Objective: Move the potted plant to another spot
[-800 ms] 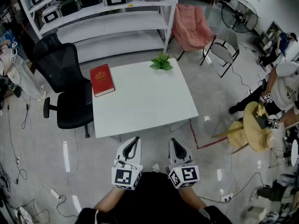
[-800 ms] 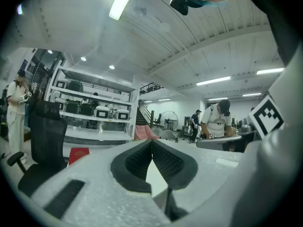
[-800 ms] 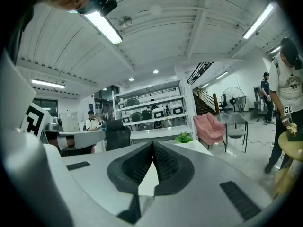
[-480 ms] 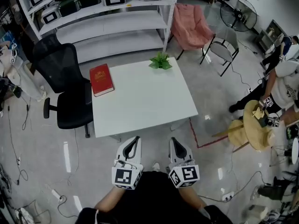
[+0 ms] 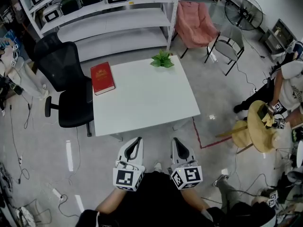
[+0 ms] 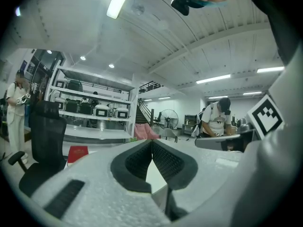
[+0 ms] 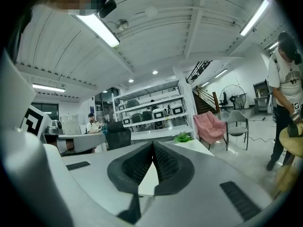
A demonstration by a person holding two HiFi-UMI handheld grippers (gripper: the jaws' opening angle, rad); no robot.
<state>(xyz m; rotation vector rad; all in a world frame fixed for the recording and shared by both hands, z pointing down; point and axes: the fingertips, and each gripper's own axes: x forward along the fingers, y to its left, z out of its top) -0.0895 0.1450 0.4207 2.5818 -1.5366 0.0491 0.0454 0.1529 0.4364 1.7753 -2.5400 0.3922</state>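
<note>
Looking down from the head view, the one potted plant (image 5: 162,60) sits at the far edge of the counter (image 5: 147,103), well apart from the single red book (image 5: 102,78). The left gripper (image 5: 138,141) and right gripper (image 5: 175,142) hover short of the near edge. The left gripper view shows jaws pressed together on nothing, and the right gripper view shows the same. The plant looks light and soft-leaved, so I'd grip low on the pot, which is hidden under the leaves.

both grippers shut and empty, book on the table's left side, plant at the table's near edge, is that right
Not quite. The plant stands at the table's far edge, not the near one, as the head view shows. The rest holds: the left gripper and right gripper are both shut and empty, and the book lies on the table's left side.
</note>
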